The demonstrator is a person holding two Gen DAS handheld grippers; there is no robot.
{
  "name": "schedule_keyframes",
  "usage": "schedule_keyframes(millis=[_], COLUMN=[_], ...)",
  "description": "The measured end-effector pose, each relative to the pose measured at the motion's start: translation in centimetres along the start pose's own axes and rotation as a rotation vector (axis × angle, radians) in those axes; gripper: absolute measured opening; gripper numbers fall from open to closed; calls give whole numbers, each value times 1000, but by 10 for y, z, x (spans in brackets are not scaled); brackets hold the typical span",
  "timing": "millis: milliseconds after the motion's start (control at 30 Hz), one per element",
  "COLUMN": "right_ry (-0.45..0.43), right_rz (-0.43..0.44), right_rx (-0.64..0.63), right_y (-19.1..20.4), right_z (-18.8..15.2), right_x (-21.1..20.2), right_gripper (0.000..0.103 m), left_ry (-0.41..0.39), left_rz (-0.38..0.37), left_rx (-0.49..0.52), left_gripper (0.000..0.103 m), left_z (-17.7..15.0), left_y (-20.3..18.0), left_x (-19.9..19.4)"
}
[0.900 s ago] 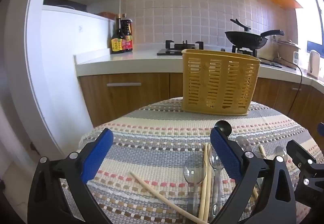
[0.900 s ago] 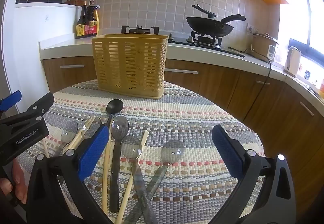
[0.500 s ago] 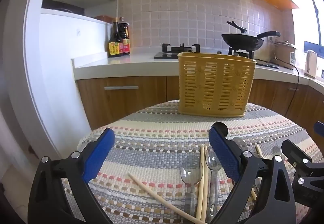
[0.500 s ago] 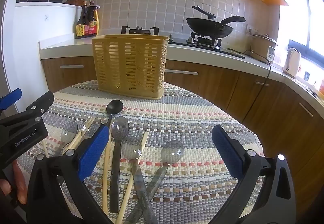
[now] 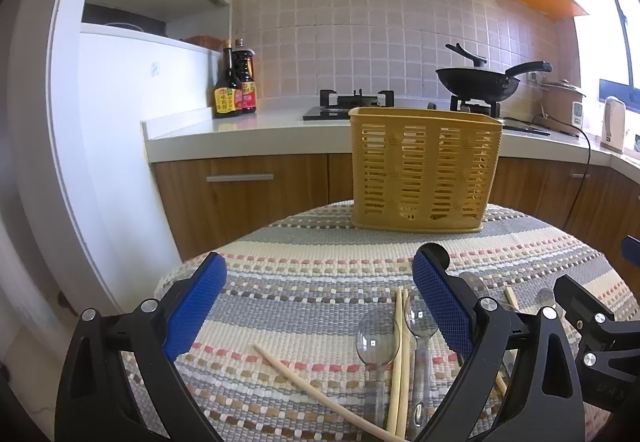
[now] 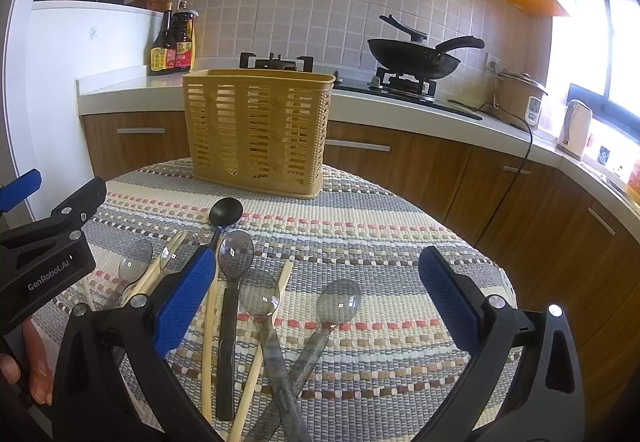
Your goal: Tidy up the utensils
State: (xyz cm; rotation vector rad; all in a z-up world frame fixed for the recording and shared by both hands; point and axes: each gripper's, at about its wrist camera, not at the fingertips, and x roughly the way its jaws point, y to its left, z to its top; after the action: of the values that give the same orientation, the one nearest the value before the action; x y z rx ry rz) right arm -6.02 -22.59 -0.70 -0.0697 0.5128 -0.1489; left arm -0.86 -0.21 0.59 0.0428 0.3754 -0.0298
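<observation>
A yellow slotted utensil basket (image 5: 425, 170) stands upright at the far side of the round table; it also shows in the right wrist view (image 6: 258, 130). Clear plastic spoons (image 6: 338, 304), a black spoon (image 6: 226, 212) and wooden chopsticks (image 6: 208, 322) lie loose on the striped mat. In the left wrist view two clear spoons (image 5: 378, 334) and chopsticks (image 5: 398, 338) lie near my right finger. My left gripper (image 5: 318, 306) is open and empty above the mat. My right gripper (image 6: 316, 302) is open and empty over the spoons.
The table's striped woven mat (image 6: 380, 250) ends at a round edge. Behind it runs a kitchen counter (image 5: 248, 130) with sauce bottles (image 5: 234, 82), a gas hob and a black wok (image 6: 416, 54). A rice cooker (image 6: 520, 98) and kettle (image 6: 574, 128) stand at the right.
My left gripper's view has tilted up a little, so the basket and counter sit lower in frame. The right gripper and the utensils have not moved.
</observation>
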Motion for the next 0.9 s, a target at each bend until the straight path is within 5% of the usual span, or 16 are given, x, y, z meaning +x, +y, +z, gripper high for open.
schedule_keyframes(millis=[900], right_ry=[3], right_rz=[-8], right_rx=[-11], right_y=[2], right_z=[-1], right_x=[3], right_gripper=[97], left_ry=[-4], left_rz=[0], left_rx=[2], left_gripper=[93], left_z=[0], left_y=[-1], left_x=[1])
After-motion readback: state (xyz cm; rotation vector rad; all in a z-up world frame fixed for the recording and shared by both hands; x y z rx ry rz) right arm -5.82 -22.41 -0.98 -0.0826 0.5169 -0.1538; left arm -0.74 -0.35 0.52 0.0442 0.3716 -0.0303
